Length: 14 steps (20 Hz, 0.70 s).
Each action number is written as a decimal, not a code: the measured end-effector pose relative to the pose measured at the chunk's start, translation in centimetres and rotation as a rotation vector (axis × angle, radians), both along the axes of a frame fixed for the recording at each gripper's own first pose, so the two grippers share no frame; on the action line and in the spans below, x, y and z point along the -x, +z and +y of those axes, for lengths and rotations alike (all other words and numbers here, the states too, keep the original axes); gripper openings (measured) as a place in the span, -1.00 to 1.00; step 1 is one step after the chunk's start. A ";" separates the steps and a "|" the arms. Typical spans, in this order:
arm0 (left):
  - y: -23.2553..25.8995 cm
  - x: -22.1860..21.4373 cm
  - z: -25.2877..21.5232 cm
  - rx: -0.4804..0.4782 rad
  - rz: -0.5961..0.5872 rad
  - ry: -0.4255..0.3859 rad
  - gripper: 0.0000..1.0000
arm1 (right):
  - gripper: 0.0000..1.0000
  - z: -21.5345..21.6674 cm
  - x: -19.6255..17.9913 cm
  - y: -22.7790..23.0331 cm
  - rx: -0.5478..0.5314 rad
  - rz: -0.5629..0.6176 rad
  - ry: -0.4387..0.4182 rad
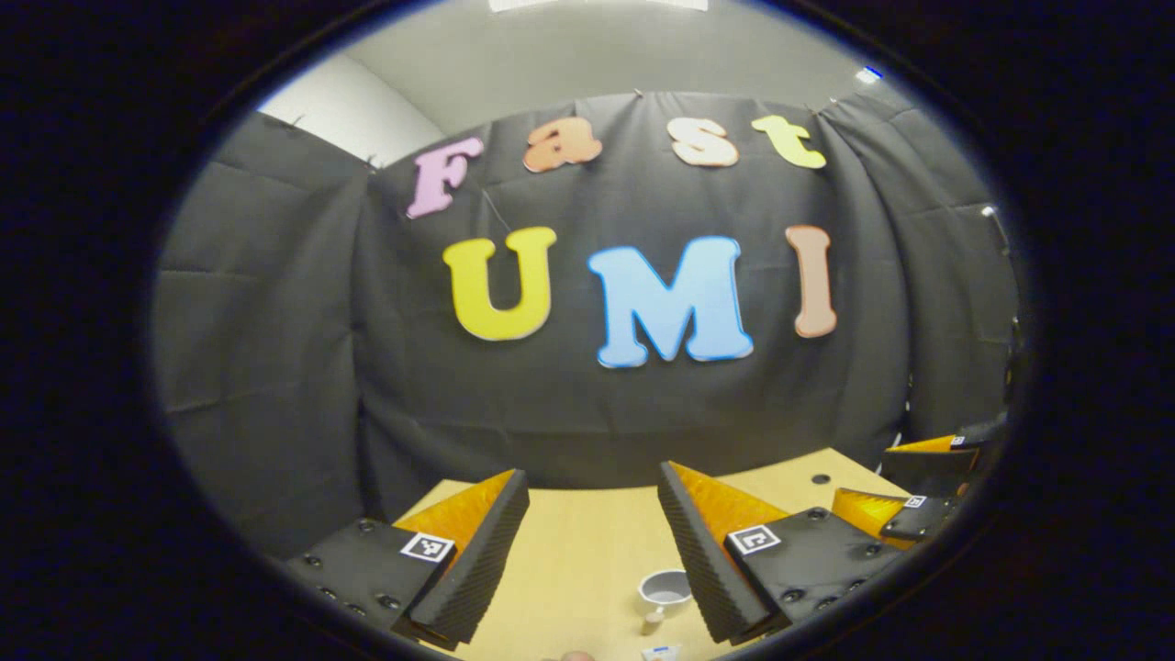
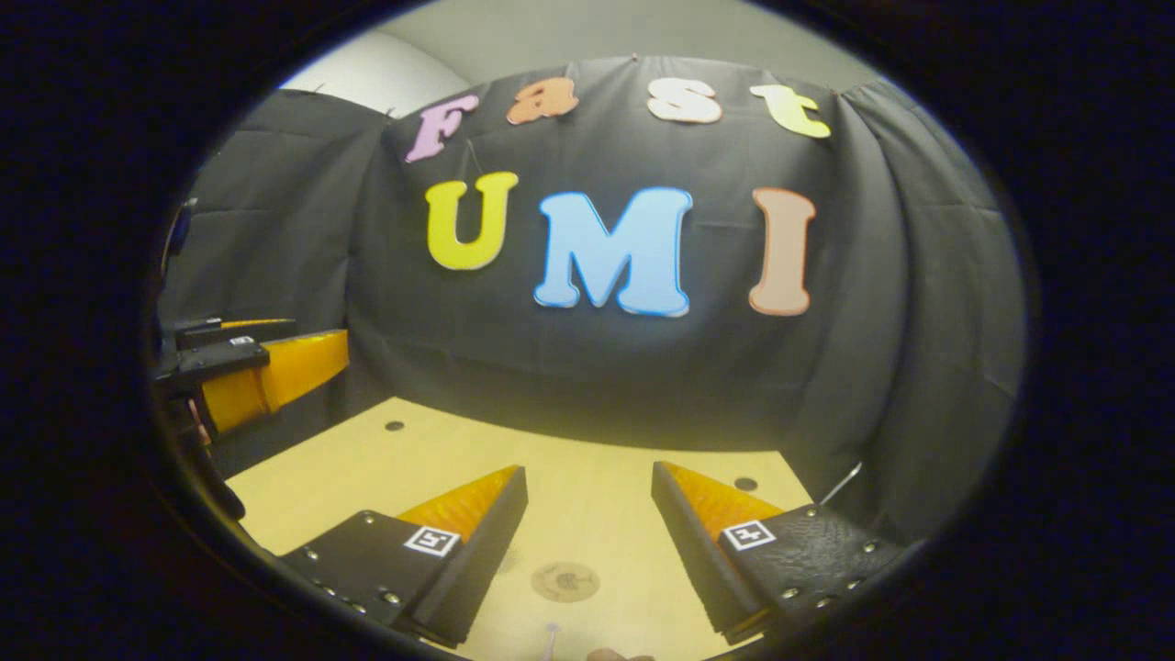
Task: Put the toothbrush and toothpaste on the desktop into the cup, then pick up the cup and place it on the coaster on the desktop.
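Observation:
In the left gripper view, a small white cup [image 1: 663, 592] with a handle stands upright on the light wooden desktop [image 1: 578, 542], just inside my left gripper's right finger. My left gripper [image 1: 592, 476] is open above the desktop with nothing between its fingers. A small white and blue item [image 1: 661, 652] lies at the bottom edge; I cannot tell what it is. In the right gripper view, a round tan coaster [image 2: 565, 581] lies flat on the desktop [image 2: 367, 468] below my open, empty right gripper [image 2: 588, 472]. A thin white stick [image 2: 551, 638] shows at the bottom edge.
The black cloth wall closes the desktop's far side. The right gripper [image 1: 918, 500] shows at the right of the left gripper view, and the left gripper [image 2: 266, 367] at the left of the right gripper view. Small dark holes [image 2: 395, 426] mark the desktop's far corners.

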<state>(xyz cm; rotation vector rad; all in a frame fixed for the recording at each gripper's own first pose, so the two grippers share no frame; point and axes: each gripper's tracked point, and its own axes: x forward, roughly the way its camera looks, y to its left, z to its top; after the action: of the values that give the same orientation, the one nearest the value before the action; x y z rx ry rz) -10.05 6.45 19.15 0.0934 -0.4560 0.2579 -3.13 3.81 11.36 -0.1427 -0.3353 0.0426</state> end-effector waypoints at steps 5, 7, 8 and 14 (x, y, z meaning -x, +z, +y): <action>-0.2 1.8 -0.3 0.015 -0.027 0.032 0.85 | 0.77 2.1 -0.8 2.5 -0.023 -0.047 0.083; -1.7 -0.1 -0.4 0.023 0.024 0.013 0.80 | 0.77 0.9 -1.1 1.8 -0.028 -0.031 0.053; -2.7 -1.2 -0.8 0.023 0.055 -0.005 0.86 | 0.77 0.4 -1.4 1.1 -0.031 -0.011 0.038; -11.3 -6.6 -2.5 0.039 0.294 -0.085 0.92 | 0.77 -1.8 -3.7 -6.6 -0.030 0.218 -0.009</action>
<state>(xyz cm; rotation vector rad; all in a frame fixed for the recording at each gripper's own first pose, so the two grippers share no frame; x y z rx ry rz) -3.48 3.97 7.82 0.0721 -0.1619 0.1655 0.54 2.01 4.71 -0.1082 -0.1179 0.0437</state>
